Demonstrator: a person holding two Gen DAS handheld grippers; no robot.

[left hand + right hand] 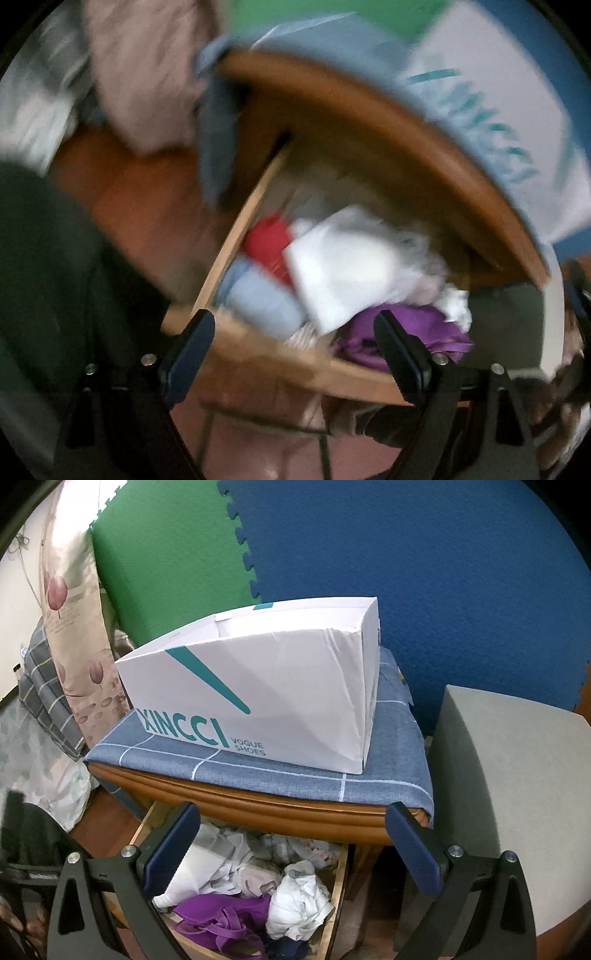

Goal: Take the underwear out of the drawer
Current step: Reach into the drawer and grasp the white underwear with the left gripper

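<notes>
The wooden drawer (236, 240) stands pulled out under the nightstand, full of crumpled underwear. The left wrist view is blurred: a red piece (266, 240), a light blue piece (258, 295), a white piece (343, 266) and a purple piece (417, 332) lie inside. My left gripper (293, 319) hangs open above the drawer's front edge with nothing between its fingers. In the right wrist view the drawer (340, 886) holds a purple piece (229, 919) and a white bundle (299, 904). My right gripper (292, 808) is open over it, holding nothing.
A white shoe box (258, 686) sits on a blue checked cloth (258, 768) covering the nightstand top. A grey stool (517, 775) stands close on the right. Pillows (74, 627) lean at the left. Green and blue foam mats line the wall behind.
</notes>
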